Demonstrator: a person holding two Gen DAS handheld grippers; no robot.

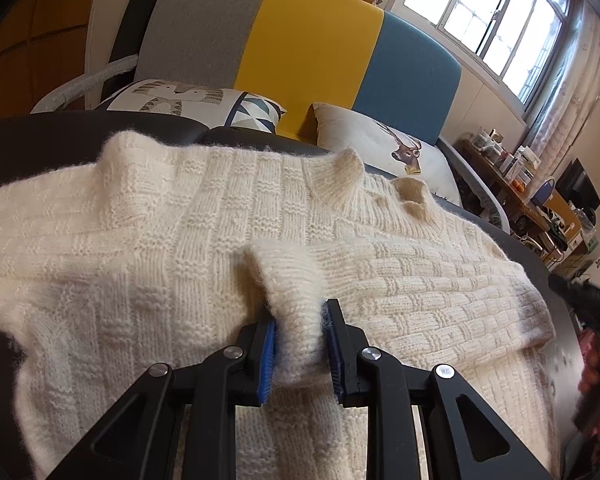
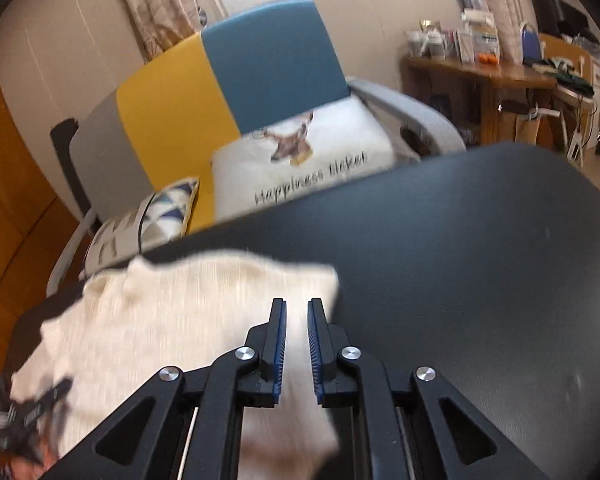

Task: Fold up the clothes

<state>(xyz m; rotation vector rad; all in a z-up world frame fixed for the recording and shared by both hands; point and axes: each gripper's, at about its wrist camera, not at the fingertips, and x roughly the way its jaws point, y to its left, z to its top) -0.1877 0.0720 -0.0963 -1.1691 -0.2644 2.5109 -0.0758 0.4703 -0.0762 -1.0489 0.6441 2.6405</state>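
Surroundings: sofa (image 1: 308,40) with grey, yellow and blue back panels stands behind the black table (image 2: 480,240); a deer-print cushion (image 1: 392,148) and a cushion with triangles (image 1: 252,110) lean on it. A wooden desk (image 2: 476,76) crowded with small items sits under the window (image 1: 496,12).
Sweater place: cream sweater (image 1: 140,240) lies spread over the table's left part, body flat, collar toward the sofa; one sleeve is folded across the chest.
Left gripper: left gripper (image 1: 300,320) is clamped on the sleeve cuff (image 1: 288,280), which bulges up between the blue pads (image 1: 268,344).
Right gripper: right gripper (image 2: 297,320) hangs over the sweater's right edge, fingers apart with a narrow gap, pale fabric blurred beneath; it is gripping nothing.
In the way: nothing sits on the bare table to the right; a person's hand (image 1: 598,364) shows at the frame edge.
Materials: sweater is a thick, fuzzy knit in a basket-weave block pattern with ribbed cuff. Table surface is dark, matt and faintly grained, with a rounded edge. Gripper arms are black plastic with silver rivets.
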